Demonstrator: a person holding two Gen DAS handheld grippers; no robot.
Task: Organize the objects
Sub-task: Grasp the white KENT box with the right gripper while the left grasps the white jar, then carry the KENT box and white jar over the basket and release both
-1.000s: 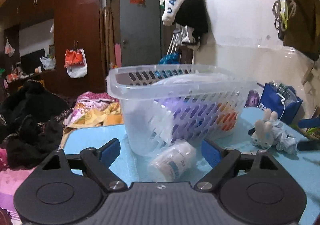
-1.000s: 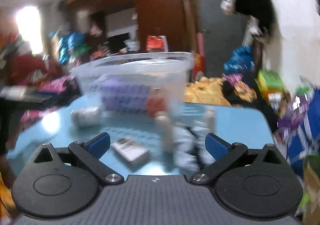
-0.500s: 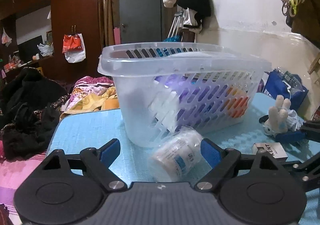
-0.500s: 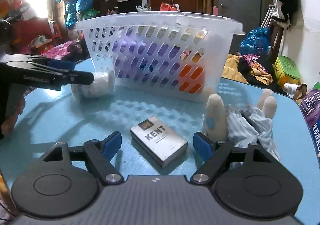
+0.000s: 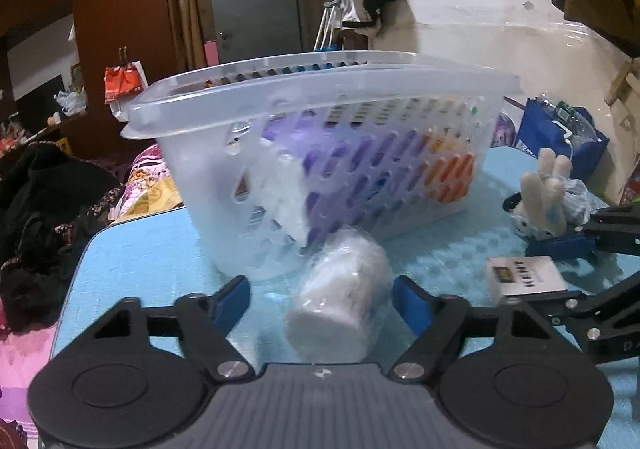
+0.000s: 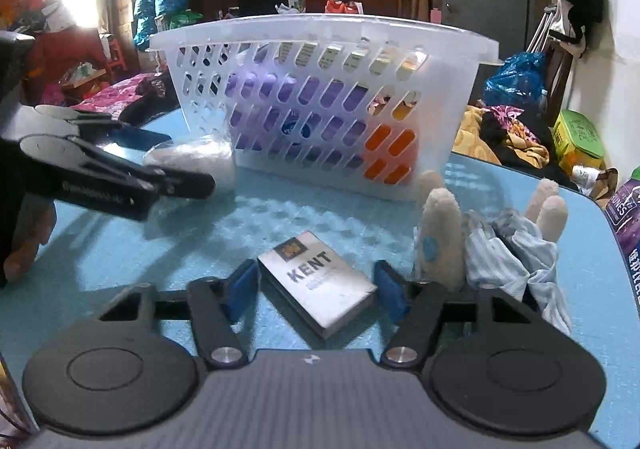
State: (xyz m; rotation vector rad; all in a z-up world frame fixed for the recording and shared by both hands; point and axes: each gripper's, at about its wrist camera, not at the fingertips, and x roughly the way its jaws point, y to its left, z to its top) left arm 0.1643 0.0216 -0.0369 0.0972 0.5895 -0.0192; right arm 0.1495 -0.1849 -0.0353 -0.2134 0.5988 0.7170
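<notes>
A clear slotted plastic basket (image 5: pixel 360 97) (image 6: pixel 448 89) stands on the blue table (image 5: pixel 140 257) and holds purple and orange items. A white wrapped jar (image 5: pixel 340 297) (image 6: pixel 196 157) lies on its side in front of the basket. My left gripper (image 5: pixel 320 303) is open, its blue pads on either side of the jar, apart from it. A white KENT pack (image 6: pixel 320 281) (image 5: pixel 524 275) lies flat on the table. My right gripper (image 6: pixel 316 291) is open around the pack, its pads close to the pack's sides. A plush rabbit (image 6: pixel 440 233) (image 5: pixel 544 197) in blue cloth sits to the right.
The table's right edge (image 6: pixel 612 233) lies past the rabbit. Piles of clothes (image 5: pixel 36 209) lie beyond the table's left edge. A blue bag (image 5: pixel 560 137) stands by the white wall. The left gripper's arm (image 6: pixel 100 177) crosses the left of the right wrist view.
My left gripper moved forward so the jar now lies between its pads. My right gripper moved forward and down over the KENT pack and narrowed around it.
</notes>
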